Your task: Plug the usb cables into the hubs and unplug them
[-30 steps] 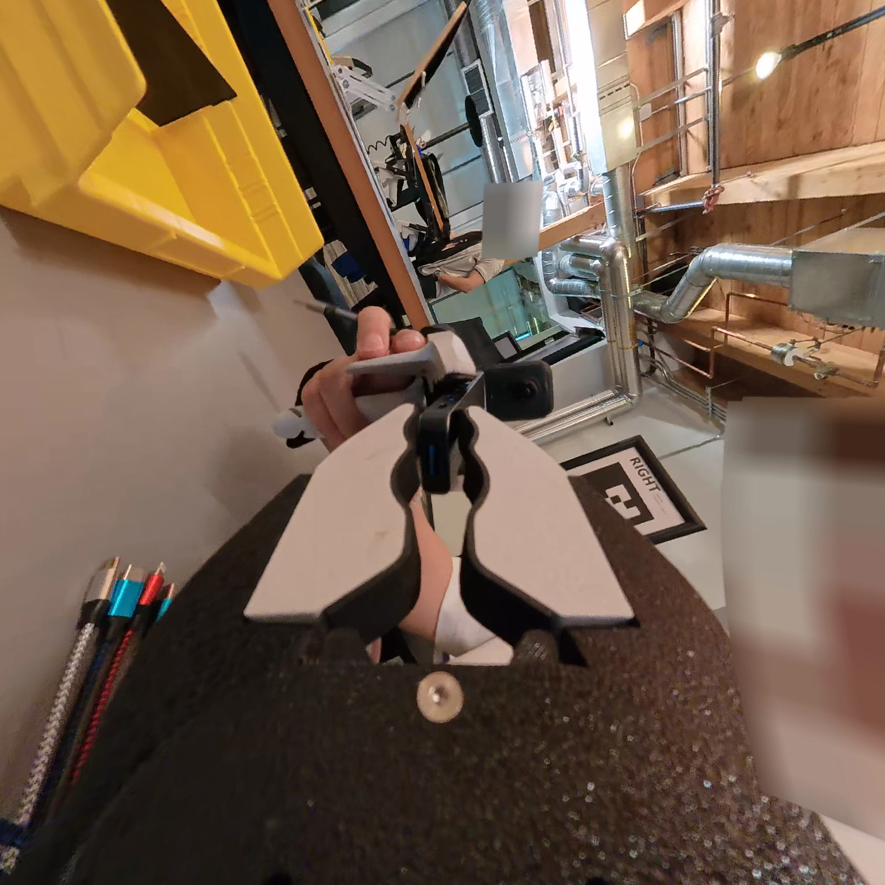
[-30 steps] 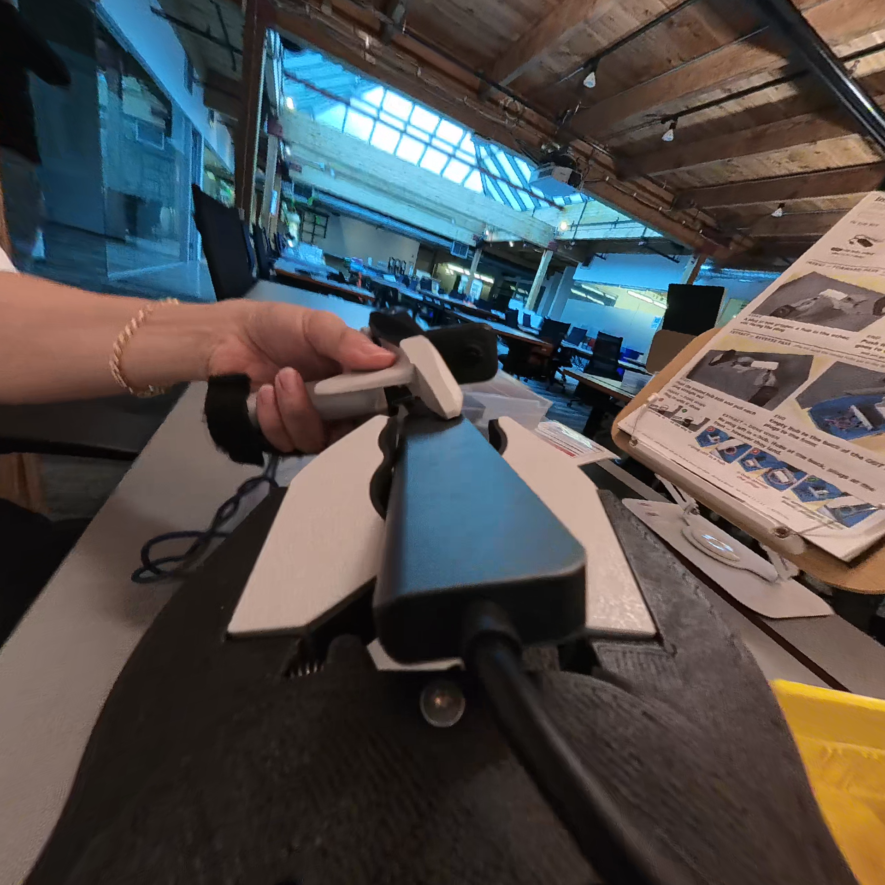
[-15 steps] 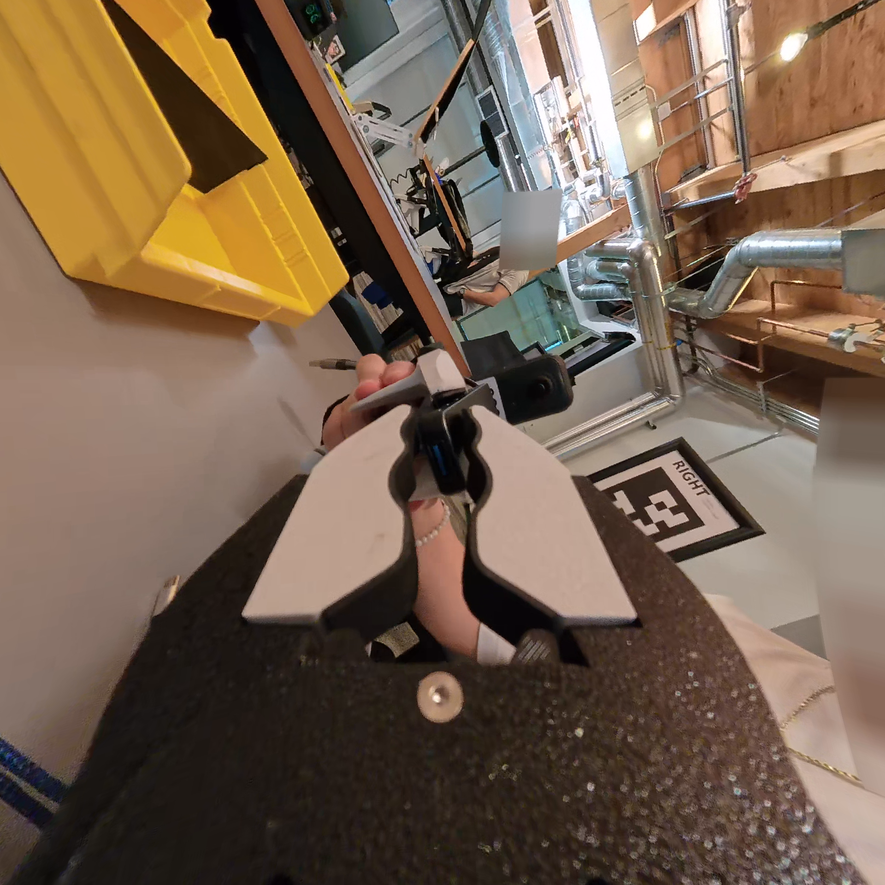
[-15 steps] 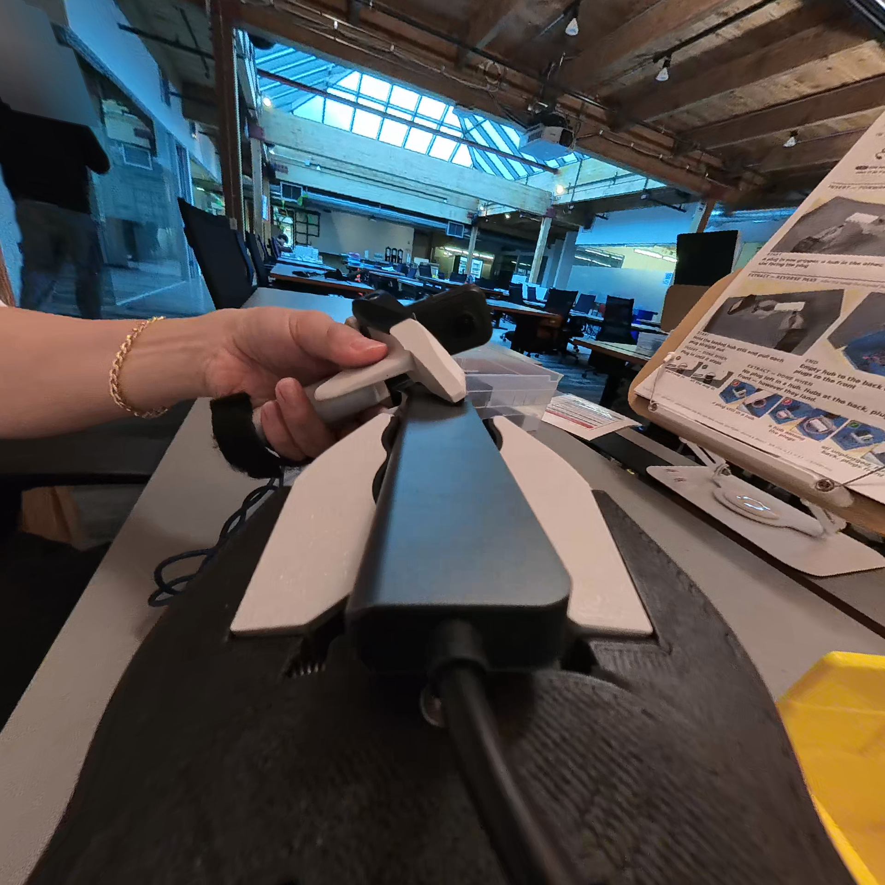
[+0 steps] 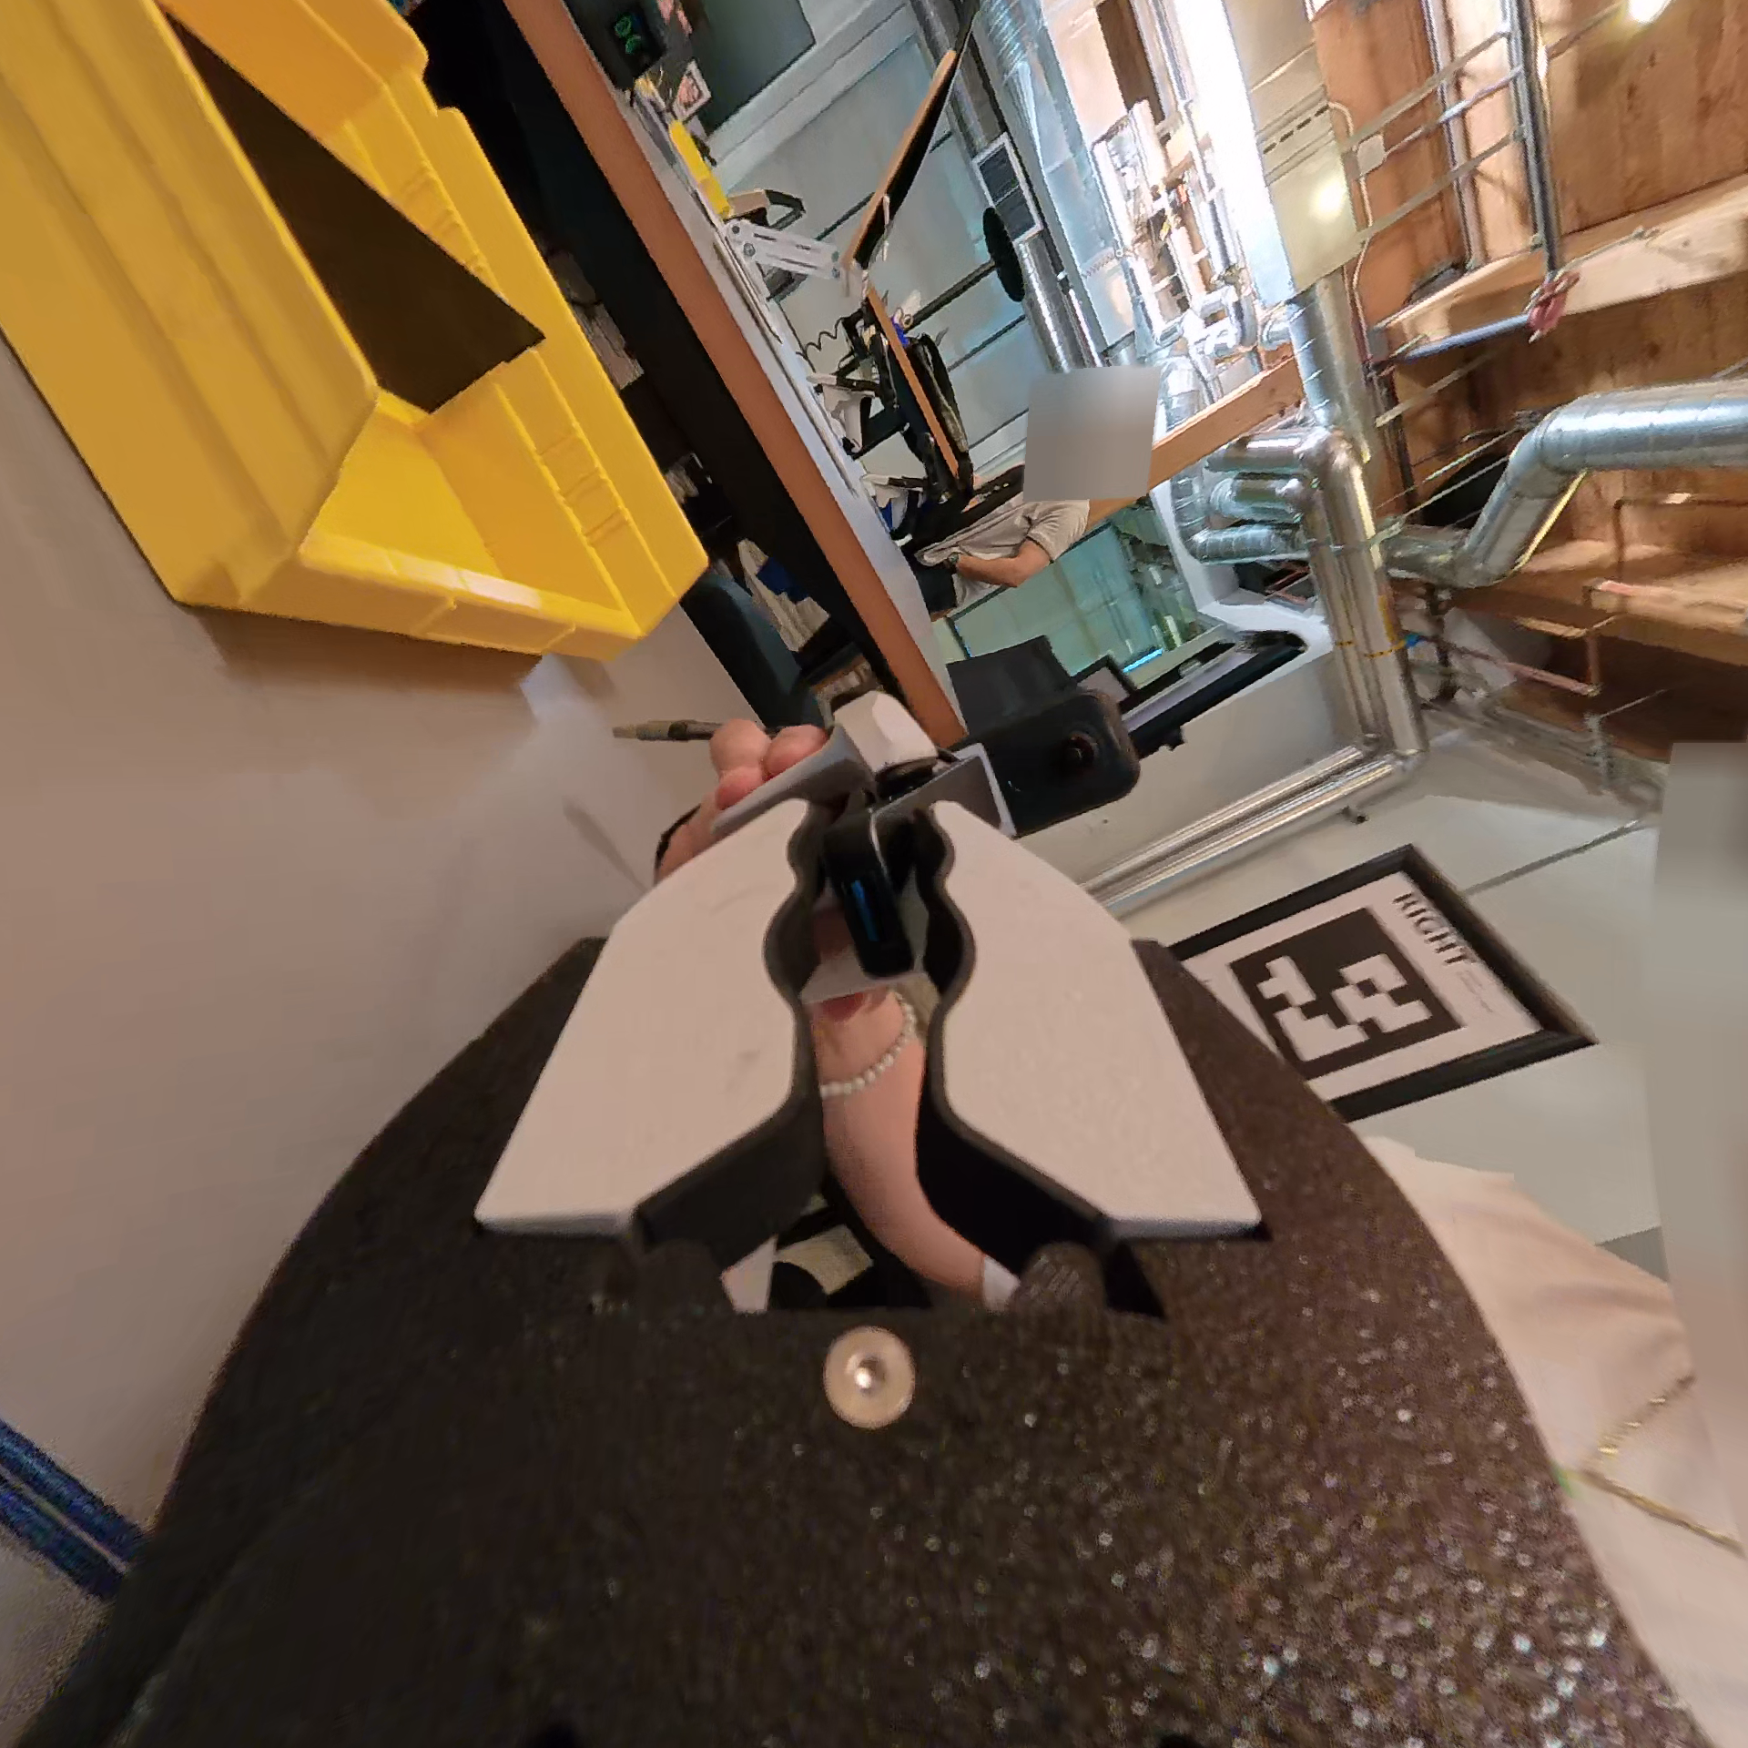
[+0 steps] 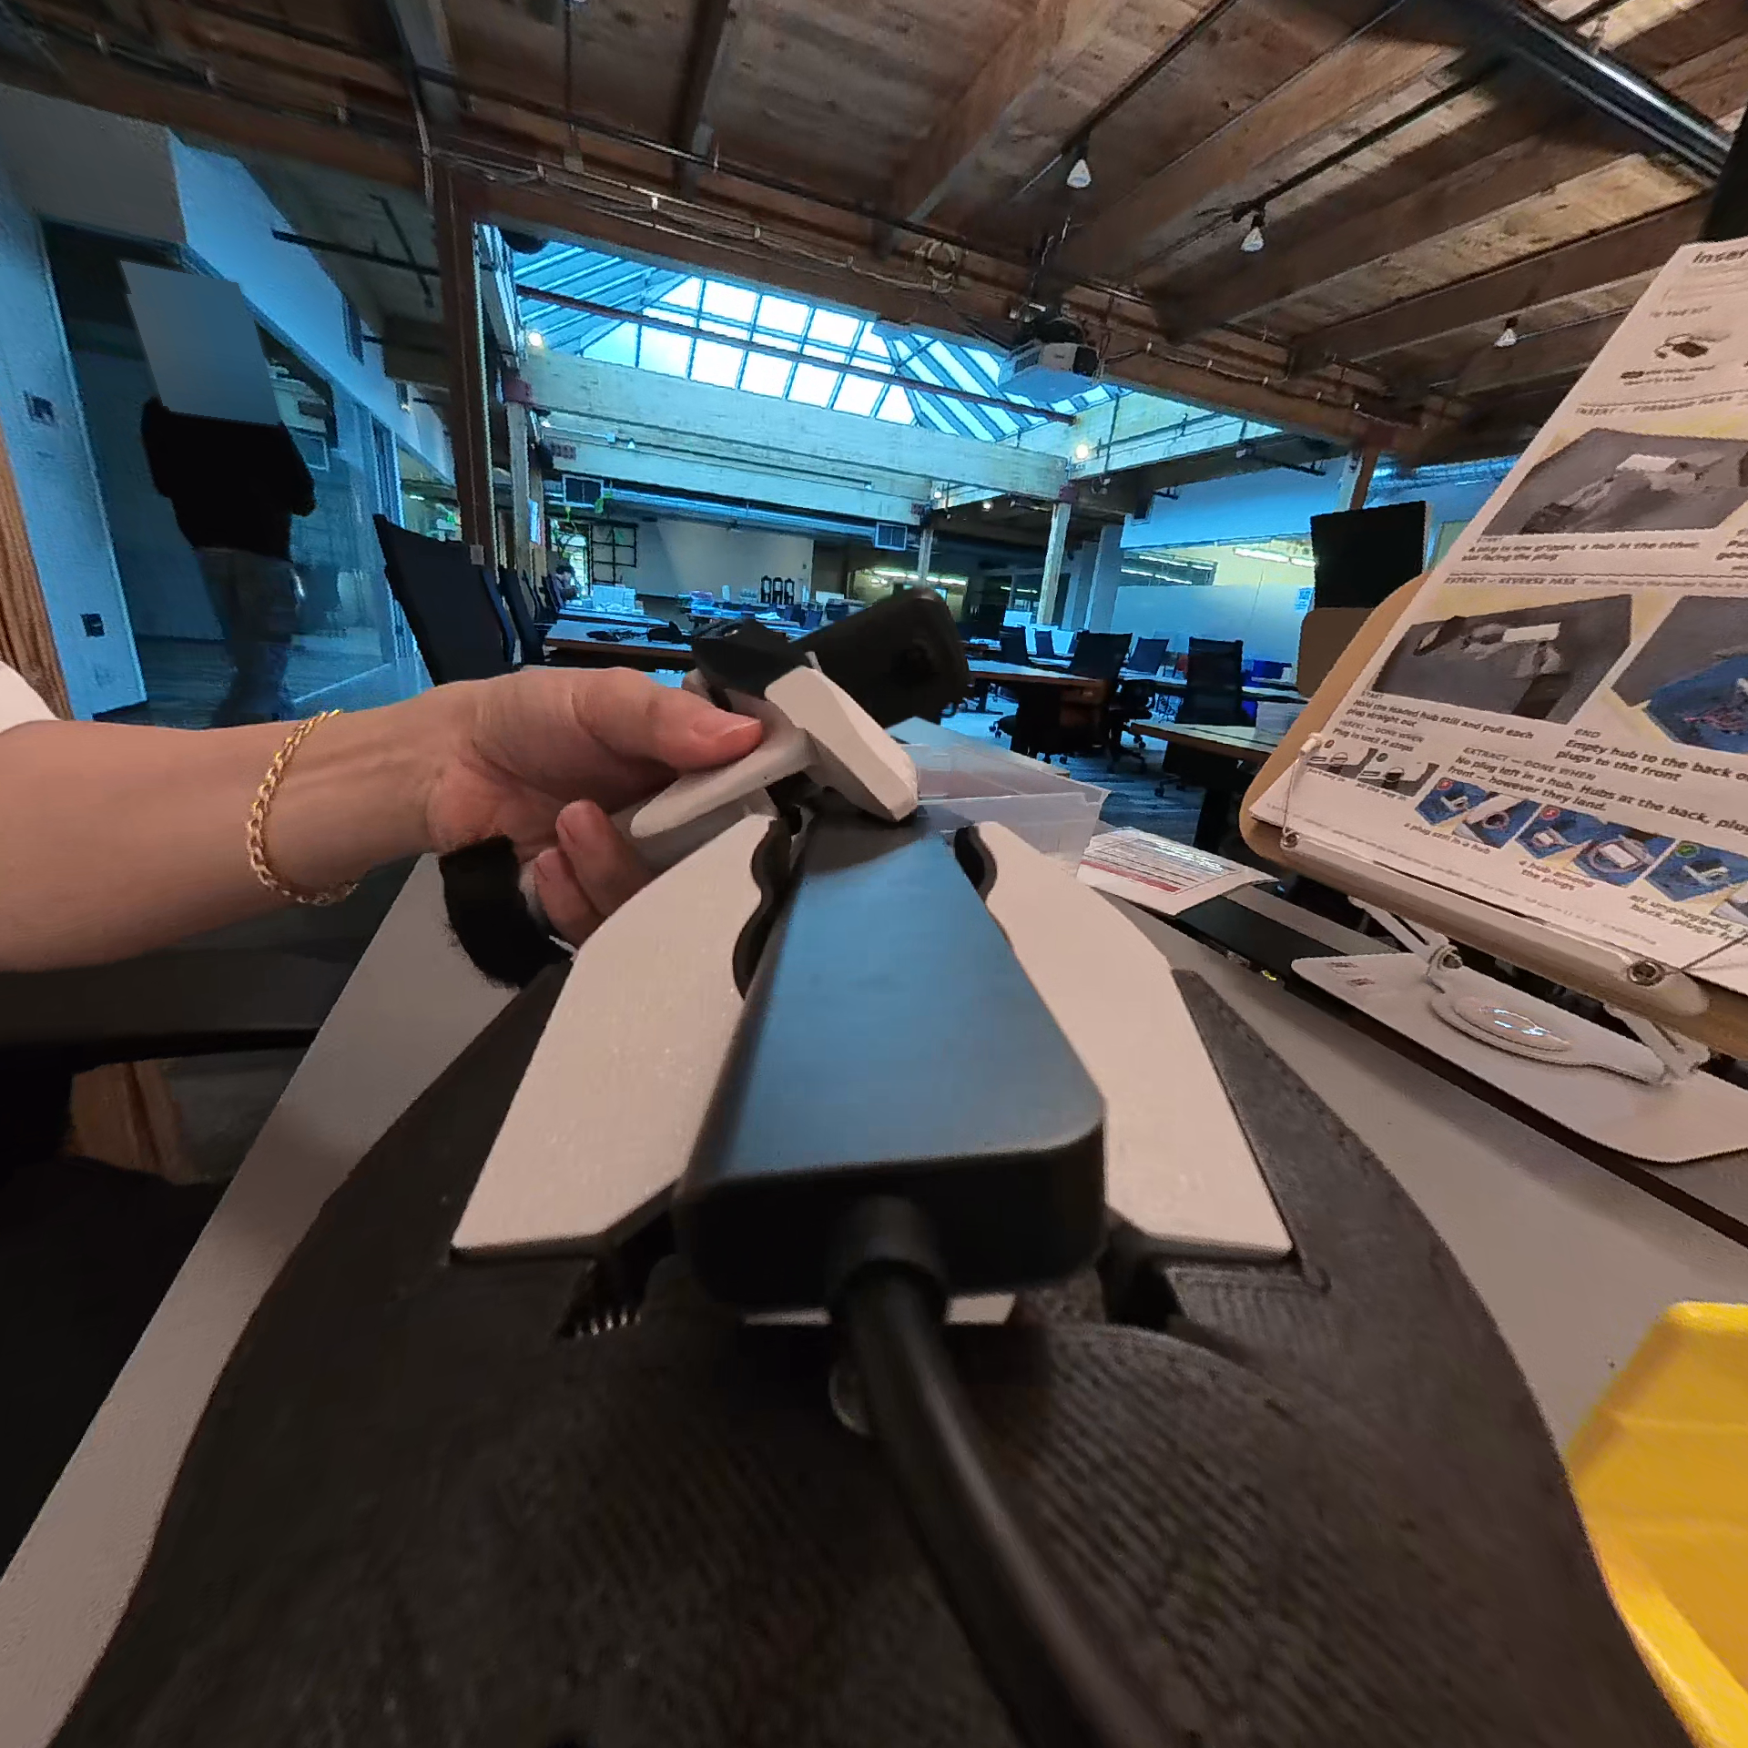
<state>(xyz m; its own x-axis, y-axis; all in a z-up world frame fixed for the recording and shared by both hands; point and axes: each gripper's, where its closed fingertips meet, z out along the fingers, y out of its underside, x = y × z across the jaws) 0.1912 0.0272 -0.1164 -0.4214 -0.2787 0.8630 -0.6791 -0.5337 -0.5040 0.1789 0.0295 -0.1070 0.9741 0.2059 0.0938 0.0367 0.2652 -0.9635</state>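
1. Hub: black, flat, lengthwise in the right gripper; clamped from both sides by the white fingers, raised above the grey table.
2. Hub's cable: thick, black, out of the near end toward the camera, hiding part of the gripper body.
3. Far end of the hub: met head-on by the left gripper. In the left wrist view, a narrow black end with a blue strip between those fingers, which stand close on either side; pressing or merely alongside, cannot tell.
4. Left hand: around the left gripper's handle, gold chain bracelet on the wrist.
5. Right hand: behind the fingertips in the left wrist view, bead bracelet showing through the finger gap; most of the hub hidden there.
6. Loose metal plug: on the table just beyond that hand.
7. Yellow bin: on the table, well apart from the hub, a black sheet inside.
8. Printed sheet on a tilted stand: right of the hub; clear plastic box beyond the fingertips.
9. Square black-and-white marker card: right of the left gripper.
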